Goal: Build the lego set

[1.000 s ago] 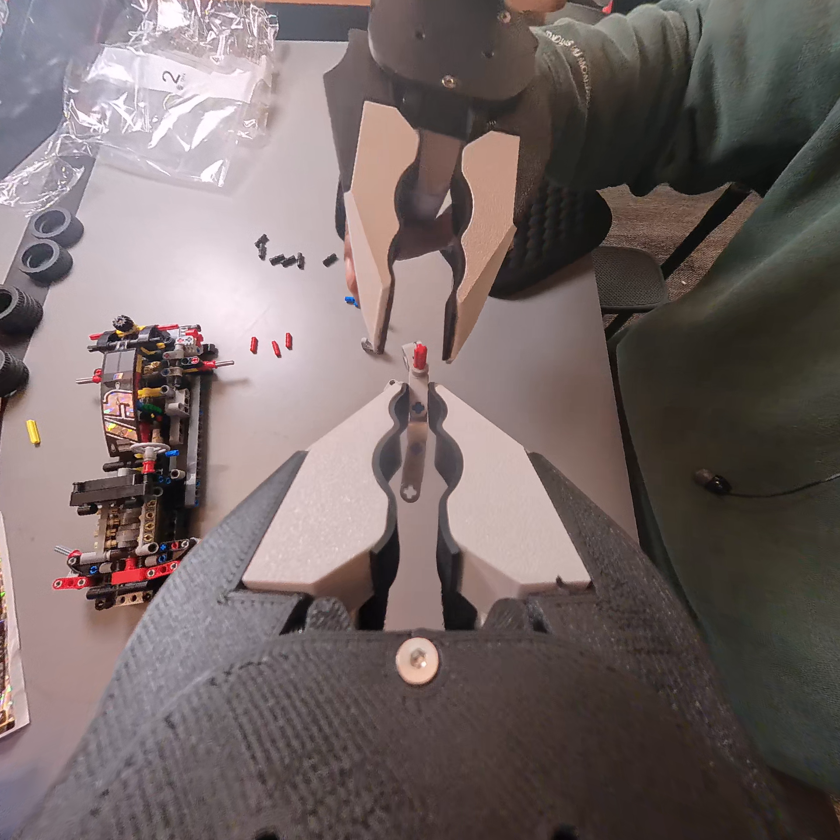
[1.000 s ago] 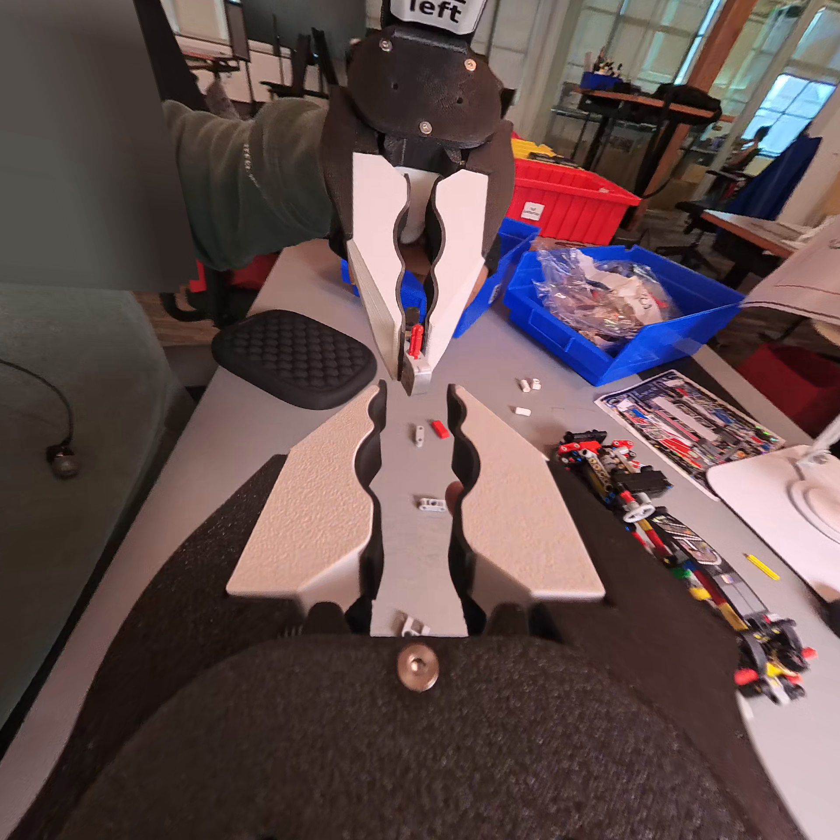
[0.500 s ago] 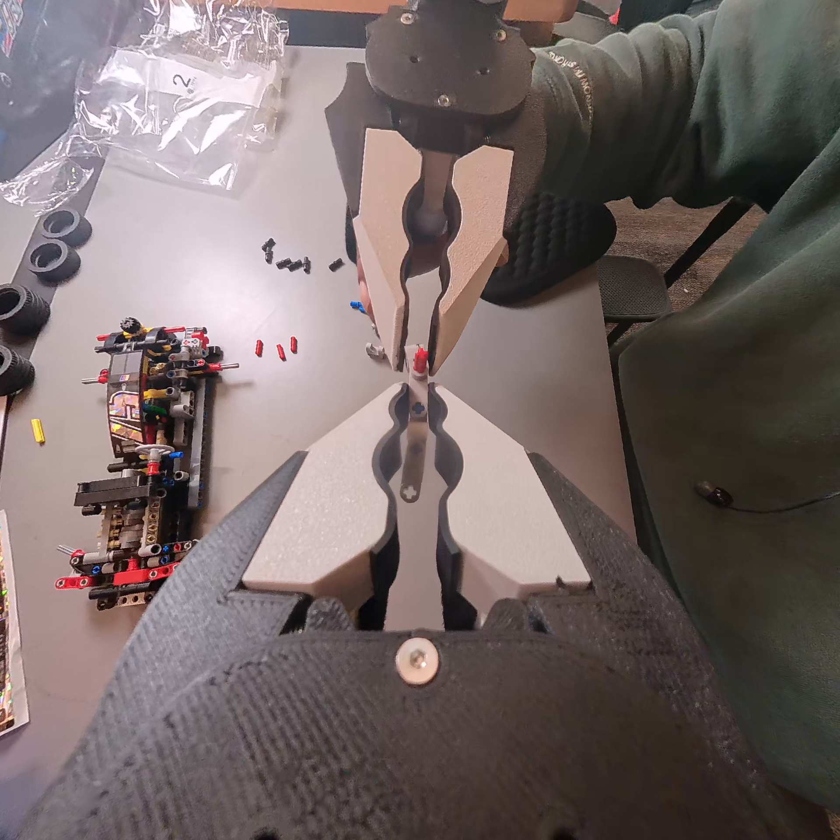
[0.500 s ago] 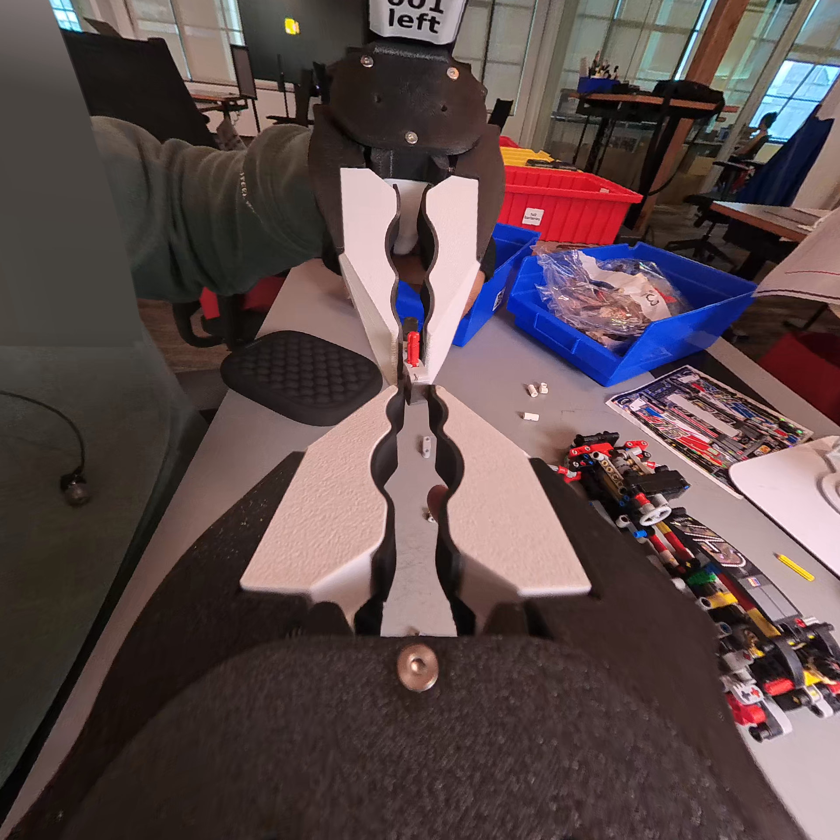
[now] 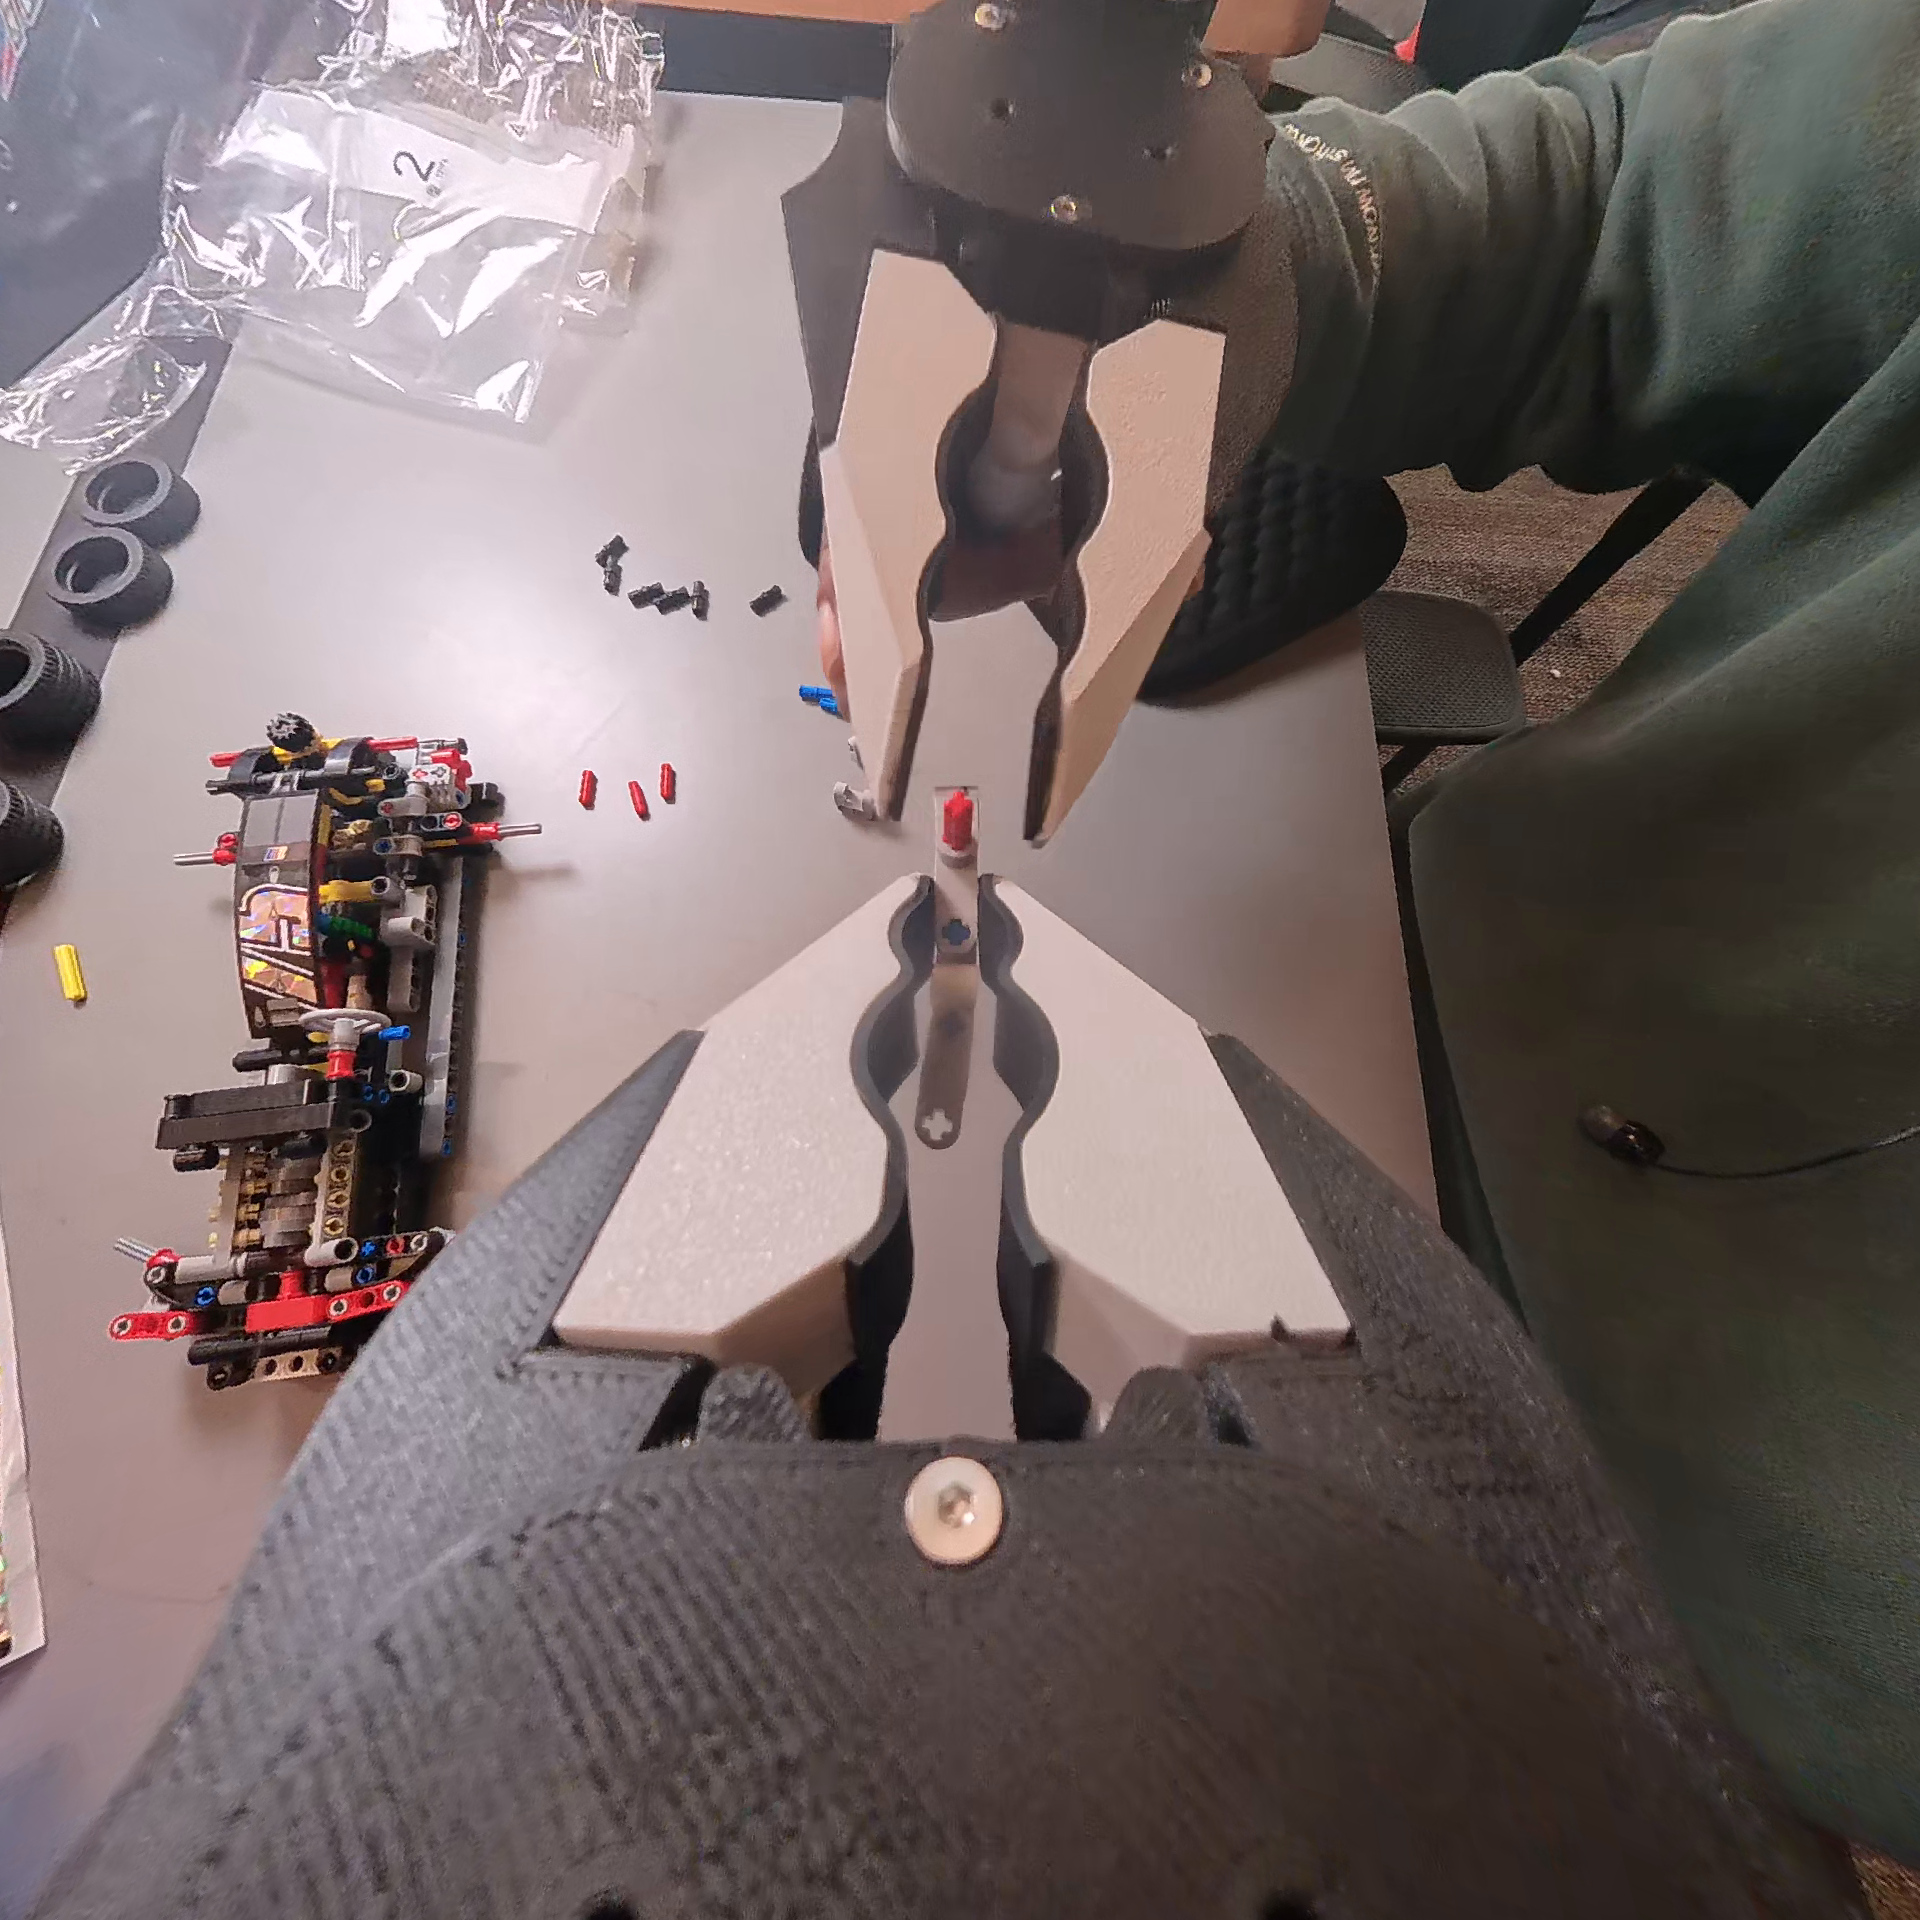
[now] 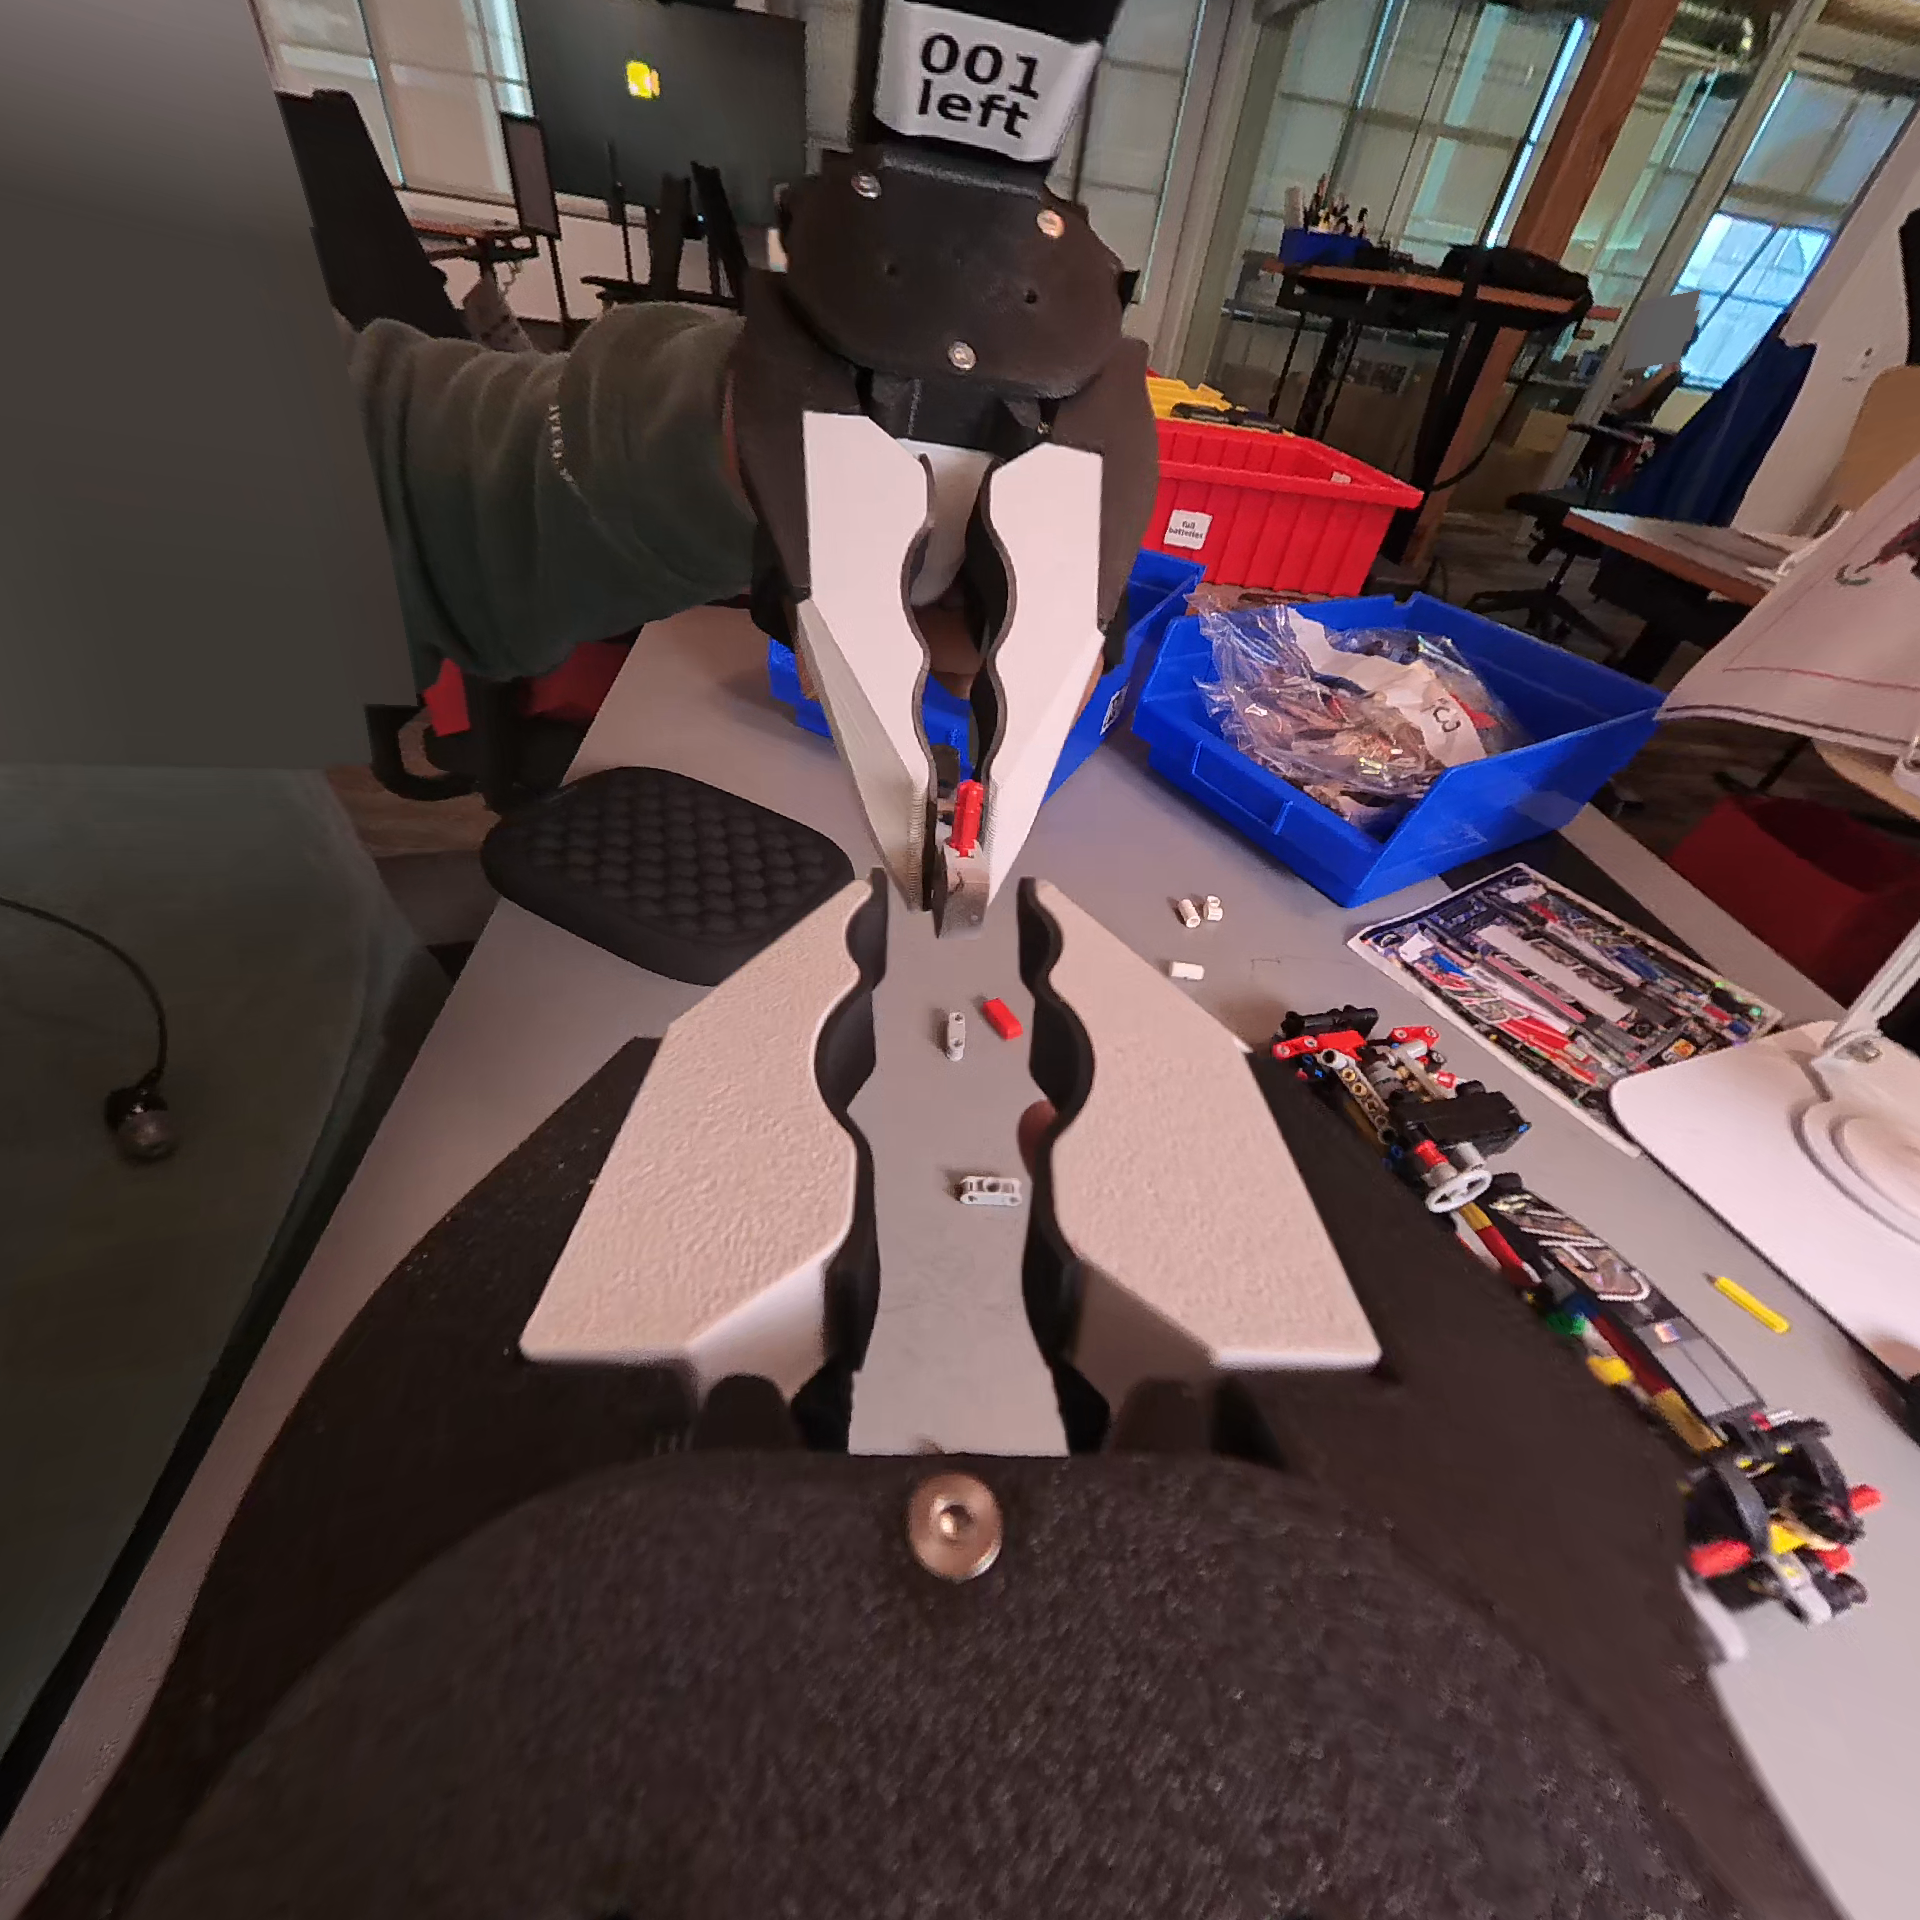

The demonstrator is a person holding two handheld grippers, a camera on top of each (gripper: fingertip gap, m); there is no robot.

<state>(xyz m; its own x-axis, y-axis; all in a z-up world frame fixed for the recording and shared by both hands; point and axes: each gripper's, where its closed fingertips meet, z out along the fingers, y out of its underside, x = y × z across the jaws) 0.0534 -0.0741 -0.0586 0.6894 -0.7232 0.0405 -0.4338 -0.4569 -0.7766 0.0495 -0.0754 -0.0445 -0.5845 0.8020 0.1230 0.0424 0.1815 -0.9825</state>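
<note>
1. While my left gripper (image 5: 951, 883) hangs above the desk (image 5: 644, 436), its fingers (image 5: 769, 1122) pinch a grey beam (image 5: 951, 1023) that runs forward between them
2. I see a red pin (image 5: 956, 816) plugged into the beam's far end, just past my left fingertips
3. My right gripper (image 5: 961, 826) faces the left one tip to tip, its fingers (image 5: 1122, 520) spread with one on each side of the pin and neither touching it
4. From the right wrist view, the right gripper (image 6: 951, 894) holds nothing; a red piece (image 6: 1001, 1018) and two small grey connectors (image 6: 989, 1188) lie on the desk below the gap
5. I see the half-built car (image 5: 312, 1049) flat on the desk, well to the left of both grippers
6. Three loose red pins (image 5: 629, 792) lie between car and grippers, black pins (image 5: 665, 594) farther off, tyres (image 5: 109, 540) at the desk's left edge
</note>
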